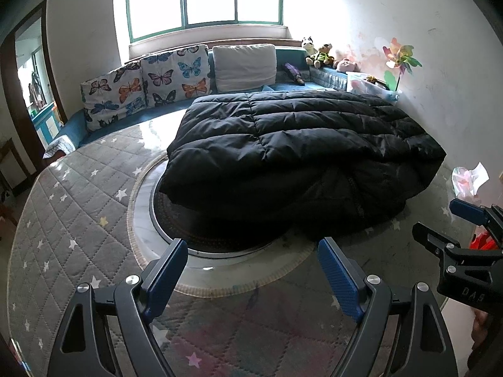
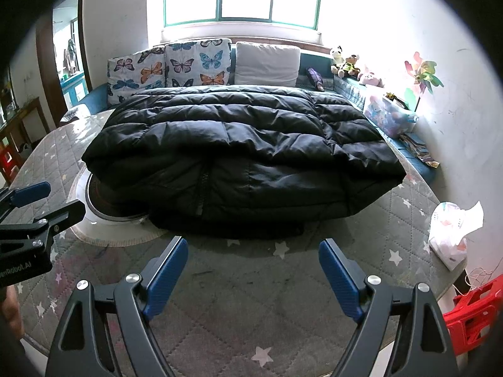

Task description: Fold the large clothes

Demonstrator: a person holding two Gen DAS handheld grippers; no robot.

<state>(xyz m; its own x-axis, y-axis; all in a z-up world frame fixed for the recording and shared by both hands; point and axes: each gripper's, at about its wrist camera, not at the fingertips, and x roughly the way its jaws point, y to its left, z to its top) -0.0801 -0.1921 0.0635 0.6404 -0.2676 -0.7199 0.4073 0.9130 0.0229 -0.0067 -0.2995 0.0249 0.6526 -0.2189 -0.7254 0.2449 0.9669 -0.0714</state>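
At the bench's left edge the star-quilted cover [image 1: 78, 194] lies bare, and behind that edge stand the butterfly cushions [image 1: 144, 84]. Over the near edge the left gripper [image 1: 251, 278] hovers with its blue fingers [image 1: 166, 275] spread wide and nothing between them. Its body, seen from the right wrist view, carries mirrored white lettering ending in "Robot.AI". Across the middle and far side of the bench lies the black puffer coat [image 2: 239, 144], folded over on itself, its zipper facing the near edge, partly covering the round turntable [image 1: 147, 216]. Beside the left gripper the right gripper [image 2: 253, 278] also hovers over the near edge, fingers wide apart and empty; its side shows mirrored letters I cannot read surely. Near the bench's right edge rests a crumpled plastic bag [image 2: 452, 232], with a red stool [image 2: 474, 314] beyond it.
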